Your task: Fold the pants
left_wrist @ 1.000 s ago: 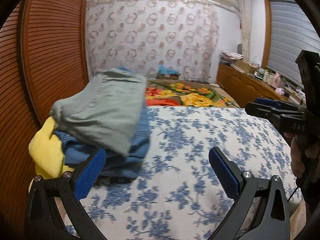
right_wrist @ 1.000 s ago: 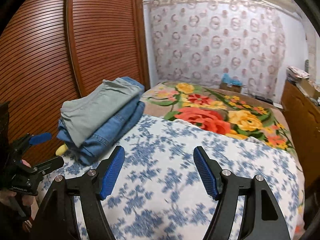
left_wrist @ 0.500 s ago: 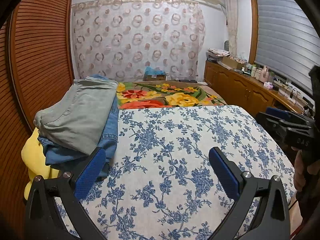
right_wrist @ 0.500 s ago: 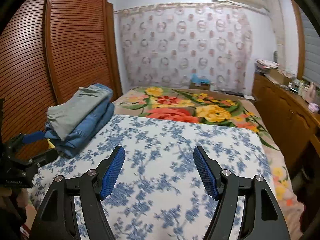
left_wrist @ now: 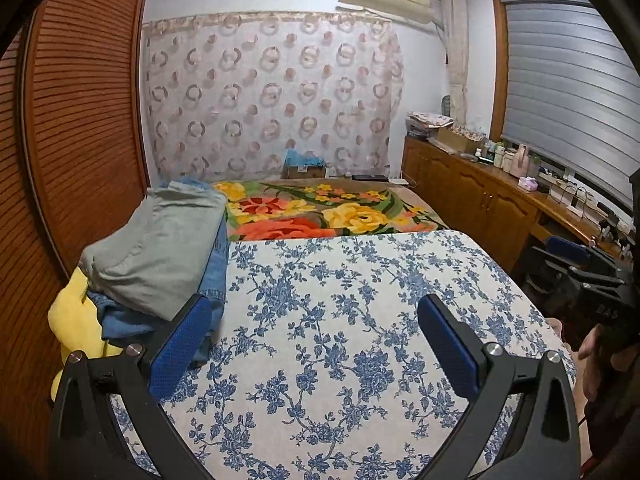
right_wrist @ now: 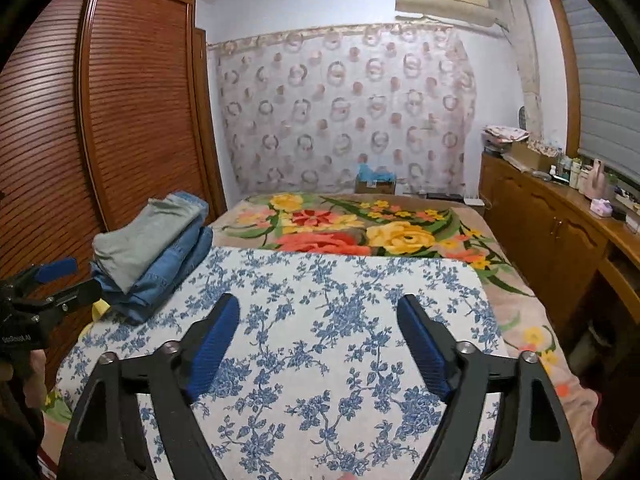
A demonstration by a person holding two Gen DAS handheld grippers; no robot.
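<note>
**Both tongs empty over the bed, folded pants stacked at the far left**

From the left wrist camera: the left gripper (left_wrist: 314,330) hangs over the blue-flowered sheet (left_wrist: 360,320) with its blue pads spread wide and only bare sheet between them. The folded pants (left_wrist: 160,248) sit at the sheet's left edge, close by the louvred wardrobe door (left_wrist: 80,120): a grey-green pair on top, blue denim under it, and a yellow cloth (left_wrist: 74,320) poking out beneath the pile. The gripper's left pad shows just in front of the denim's near corner; whether it touches I cannot tell. Off at the right edge the right gripper (left_wrist: 568,264) shows from the side, a hand (left_wrist: 596,360) wrapped round its handle. Beyond the sheet lies a bright floral blanket (left_wrist: 320,216), and a wooden sideboard (left_wrist: 480,200) runs along the window wall.

From the right wrist camera: the right gripper (right_wrist: 318,334) is over the middle of the sheet (right_wrist: 340,360), its jaws opening, with nothing held. The pants (right_wrist: 148,248) lie well off to its left, stacked neatly near the wardrobe (right_wrist: 140,100). The left gripper (right_wrist: 60,280) appears at the left edge, just beside the pile, jaws apart.
</note>
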